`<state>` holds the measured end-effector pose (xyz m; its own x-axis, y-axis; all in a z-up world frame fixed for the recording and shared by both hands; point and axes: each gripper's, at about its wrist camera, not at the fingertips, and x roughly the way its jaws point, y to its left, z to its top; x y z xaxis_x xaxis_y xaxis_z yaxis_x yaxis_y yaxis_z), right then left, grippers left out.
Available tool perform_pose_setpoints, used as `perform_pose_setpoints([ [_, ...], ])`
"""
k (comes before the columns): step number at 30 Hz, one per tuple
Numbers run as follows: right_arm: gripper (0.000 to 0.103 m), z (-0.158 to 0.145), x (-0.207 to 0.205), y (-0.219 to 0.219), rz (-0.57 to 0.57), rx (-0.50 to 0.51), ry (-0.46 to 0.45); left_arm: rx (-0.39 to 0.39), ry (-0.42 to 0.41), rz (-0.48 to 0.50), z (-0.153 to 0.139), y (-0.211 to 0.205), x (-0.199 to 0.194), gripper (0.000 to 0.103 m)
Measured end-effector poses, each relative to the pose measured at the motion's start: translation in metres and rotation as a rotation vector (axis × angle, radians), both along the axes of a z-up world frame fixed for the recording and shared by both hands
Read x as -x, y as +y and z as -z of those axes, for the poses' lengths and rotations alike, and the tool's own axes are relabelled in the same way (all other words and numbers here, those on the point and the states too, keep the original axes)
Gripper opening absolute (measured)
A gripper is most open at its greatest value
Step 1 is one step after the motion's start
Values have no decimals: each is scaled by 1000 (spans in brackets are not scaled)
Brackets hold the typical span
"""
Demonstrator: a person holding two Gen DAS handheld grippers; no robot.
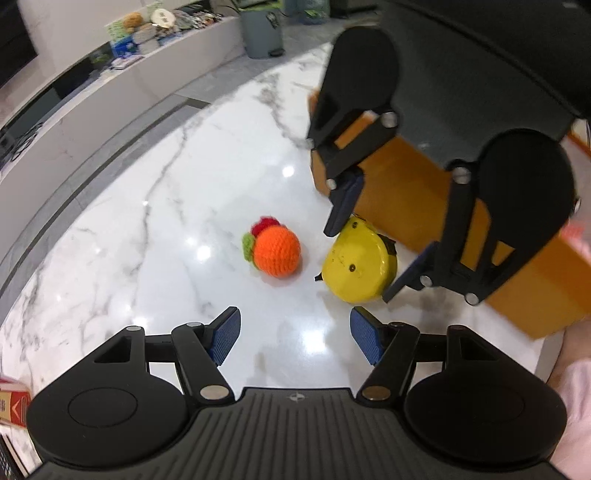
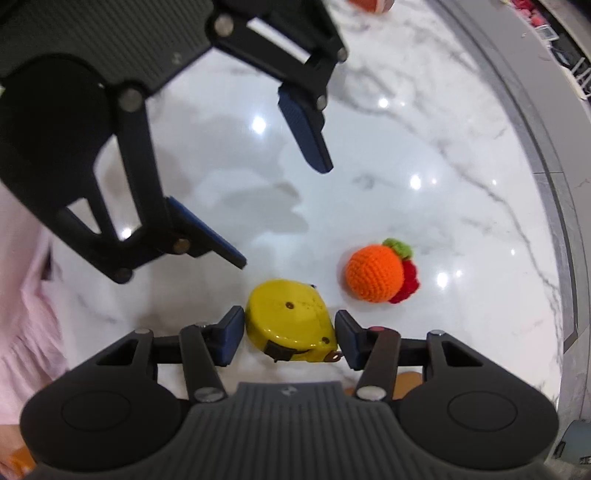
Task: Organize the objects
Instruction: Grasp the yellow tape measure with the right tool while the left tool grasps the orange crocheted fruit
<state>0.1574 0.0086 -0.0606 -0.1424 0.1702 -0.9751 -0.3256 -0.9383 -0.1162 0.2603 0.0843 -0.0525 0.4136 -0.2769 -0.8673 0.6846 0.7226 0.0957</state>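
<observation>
A yellow tape measure (image 1: 360,267) lies on the white marble table (image 1: 166,221). An orange crocheted ball (image 1: 277,251) with green and red parts lies just left of it. My right gripper (image 1: 364,262) comes down from the upper right, its jaws on either side of the tape measure (image 2: 291,323). In the right wrist view the right gripper (image 2: 290,338) has both pads close against the tape measure's sides. My left gripper (image 1: 295,336) is open and empty, near the table's front, facing both objects. It also shows in the right wrist view (image 2: 280,206).
An orange-brown wooden box (image 1: 443,214) stands behind the tape measure at the right. A red box corner (image 1: 13,402) sits at the lower left. A grey bin (image 1: 260,29) and a cluttered shelf (image 1: 147,33) lie beyond the table. A pink sleeve (image 2: 26,314) is close.
</observation>
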Motion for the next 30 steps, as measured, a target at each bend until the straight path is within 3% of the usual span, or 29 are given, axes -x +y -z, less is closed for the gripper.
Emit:
perform_pose_setpoints([
  [2,56,-16,-5,-6,8,-29,24,13,-5,-17,-8,0,0,78],
  [3,55,-24,-7,-9,102,-42,36,12,-8,-20,-10,-2,-1,78],
  [4,55,-33,-9,-12,391,-57,44,6,-13,-21,-12,-4,-1,78],
  [10,55,-84,-17,-41,405,-156,47,-15,-29,-66,-13,-24,-13,78],
  [11,55,-90,-22,-49,576,-170,29,-9,-27,-88,-12,-27,-17,78],
  [12,55,-92,-30,-39,586,-176,22,-1,-21,-111,-10,-31,-21,78],
  [17,55,-113,-51,-75,681,-201,-16,11,21,-238,3,-40,-45,78],
  [23,55,-83,-87,-101,823,-176,-40,-20,75,-408,27,-45,-70,78],
  [28,55,-54,-113,-114,886,-120,-54,13,145,-503,41,-38,-87,78],
  [30,55,-44,-122,-120,895,-99,-62,19,173,-528,46,-35,-92,72],
])
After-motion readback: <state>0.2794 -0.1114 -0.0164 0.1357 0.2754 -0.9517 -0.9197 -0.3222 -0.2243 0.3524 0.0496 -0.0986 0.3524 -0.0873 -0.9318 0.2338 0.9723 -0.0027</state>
